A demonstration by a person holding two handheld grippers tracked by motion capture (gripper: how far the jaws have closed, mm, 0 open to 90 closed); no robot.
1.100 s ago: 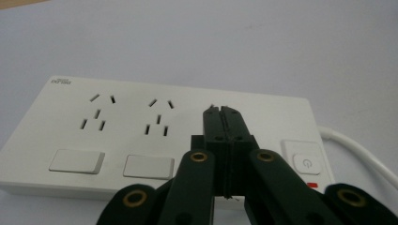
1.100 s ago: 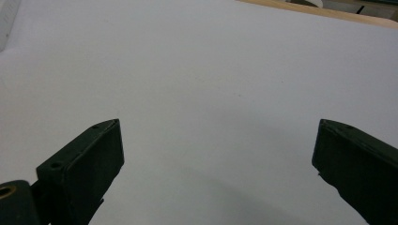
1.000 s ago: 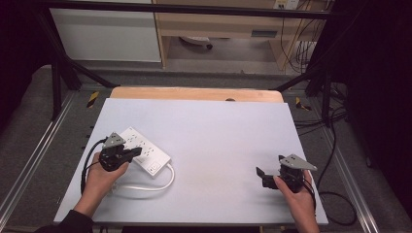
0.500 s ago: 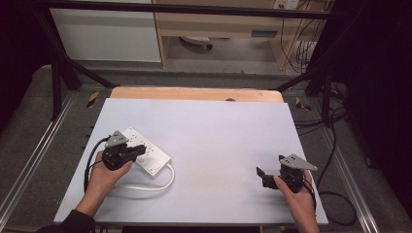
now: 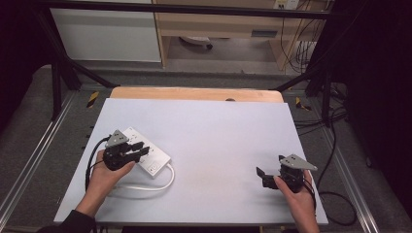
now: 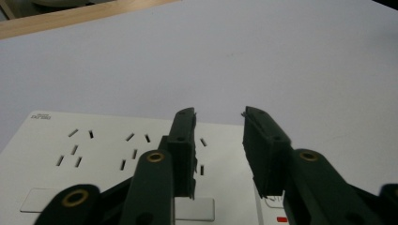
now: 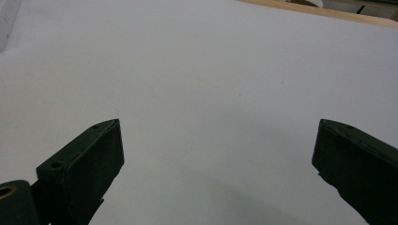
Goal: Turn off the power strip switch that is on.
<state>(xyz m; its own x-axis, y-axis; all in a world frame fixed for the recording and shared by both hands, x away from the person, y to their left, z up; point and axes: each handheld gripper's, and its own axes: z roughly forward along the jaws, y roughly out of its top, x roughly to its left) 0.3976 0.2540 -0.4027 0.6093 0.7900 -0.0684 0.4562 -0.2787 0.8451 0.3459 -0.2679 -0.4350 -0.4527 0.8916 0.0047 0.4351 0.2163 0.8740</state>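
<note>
While over strip (image 5: pixel 145 151), left gripper (image 5: pixel 142 151) level

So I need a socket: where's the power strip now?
In the high view the power strip lies on the table's left side, under the left gripper, its white cable curling towards the person.

- Your left gripper (image 5: pixel 142 151): black jaws, brass-ringed pivot screws, grey three-cornered plate, black cable.
- Your right gripper (image 5: pixel 262 175): same black build, grey plate on top.
- Your left sleeve (image 5: pixel 73 222): dark.
</note>
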